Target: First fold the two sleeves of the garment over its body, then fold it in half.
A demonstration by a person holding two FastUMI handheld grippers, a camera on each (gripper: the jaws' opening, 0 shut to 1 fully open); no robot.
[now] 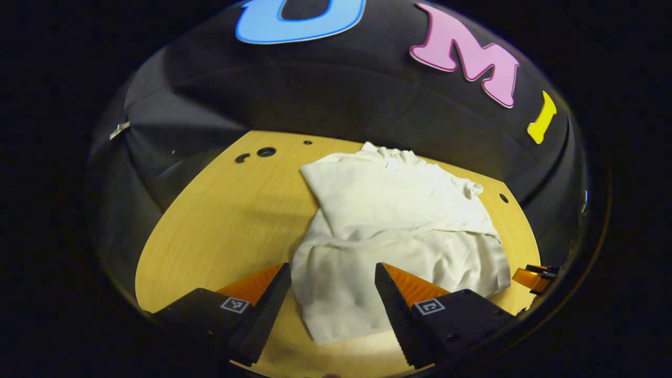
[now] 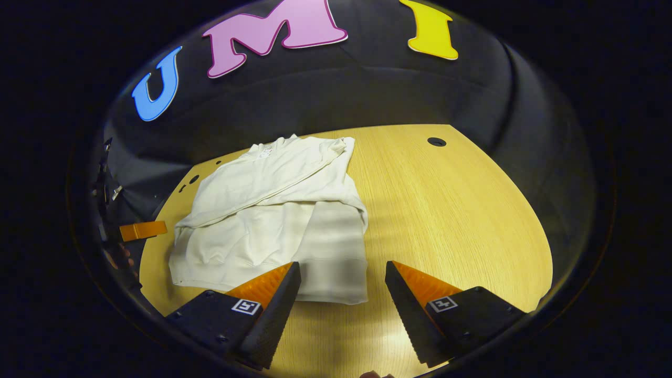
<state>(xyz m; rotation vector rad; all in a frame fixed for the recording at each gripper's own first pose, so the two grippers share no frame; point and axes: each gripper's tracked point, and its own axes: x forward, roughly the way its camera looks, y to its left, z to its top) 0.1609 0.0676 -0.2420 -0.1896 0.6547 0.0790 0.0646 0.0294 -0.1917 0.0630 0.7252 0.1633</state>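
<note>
We are in a booth walled with black cloth, over a pale wooden table (image 1: 226, 220) with a few round holes near its far edge. In the left gripper view, bare wood runs wide to the left of the cloth, out to the curved table edge, so there is room on that side. In the middle lies the white garment (image 1: 399, 231), both sleeves already laid across its body, its hem nearest us and its collar toward the far wall. Its right side reaches close to the table's right edge, where little wood is left. The left gripper (image 1: 333, 302) hangs over the hem with its fingers spread wide and holding nothing; the near hem shows in the gap between them.

In the right gripper view, at the far left by the table edge, we see the other gripper's finger (image 2: 143, 230) with a bit of a hand behind it. The garment (image 2: 273, 220) fills the left half of the table (image 2: 451, 220). To its right the wood is open all the way to the far and right edges. The right gripper (image 2: 344, 299) stands wide apart and empty, just above the hem's right corner, which lies between its fingers.
</note>
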